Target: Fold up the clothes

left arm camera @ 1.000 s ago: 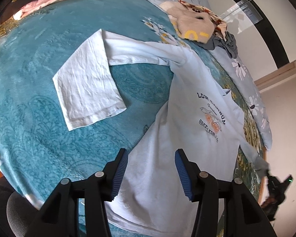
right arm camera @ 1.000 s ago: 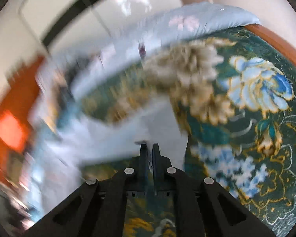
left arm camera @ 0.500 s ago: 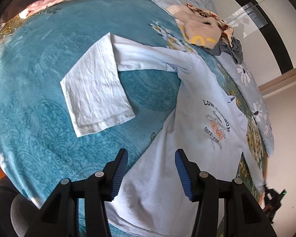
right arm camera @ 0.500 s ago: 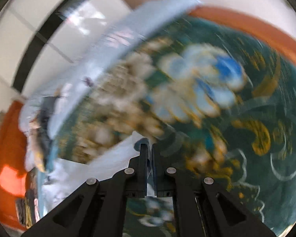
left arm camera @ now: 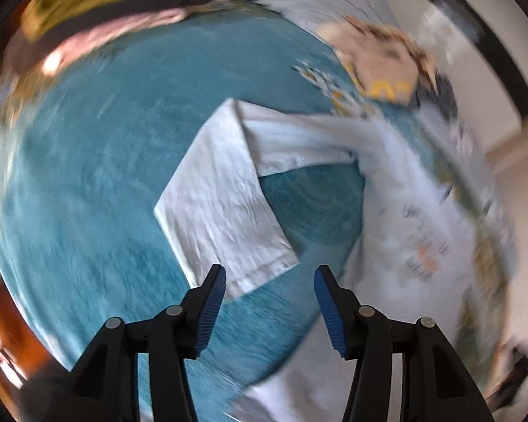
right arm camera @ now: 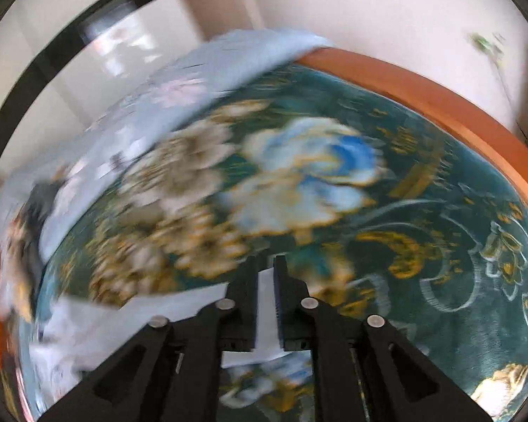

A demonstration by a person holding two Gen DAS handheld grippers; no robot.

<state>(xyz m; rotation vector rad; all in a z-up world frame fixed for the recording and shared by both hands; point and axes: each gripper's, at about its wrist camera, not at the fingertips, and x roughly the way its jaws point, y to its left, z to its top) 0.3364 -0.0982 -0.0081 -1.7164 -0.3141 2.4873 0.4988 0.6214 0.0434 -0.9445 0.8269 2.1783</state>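
Shirt (left arm camera: 397, 211): pale long-sleeved top with a chest print, spread flat on the bed (left arm camera: 88, 193) over a teal blanket. One sleeve (left arm camera: 225, 211) is bent at the elbow, its forearm doubled back toward the hem; the cuff end lies just ahead of the left claw (left arm camera: 269, 299).

Left claw: jaws wide apart, holding nothing, hovering above blanket and cuff. The view is smeared, so finer detail of the print cannot be read.

Right claw (right arm camera: 265, 299): jaws nearly together, with a strip of pale cloth (right arm camera: 264, 316) pinched between them — probably the other sleeve or a side edge of the shirt; which one cannot be told. Floral bedspread (right arm camera: 334, 176) beyond.

Handling, as judged: thin, light, limp fabric — it will sag and wrinkle, and drag on the plush blanket rather than slide. Nothing fragile. Best hold is at the stitched edges, cuff or hem, where doubled cloth gives the pads something to bite. A grip in mid-panel would likely take one layer only and bunch it
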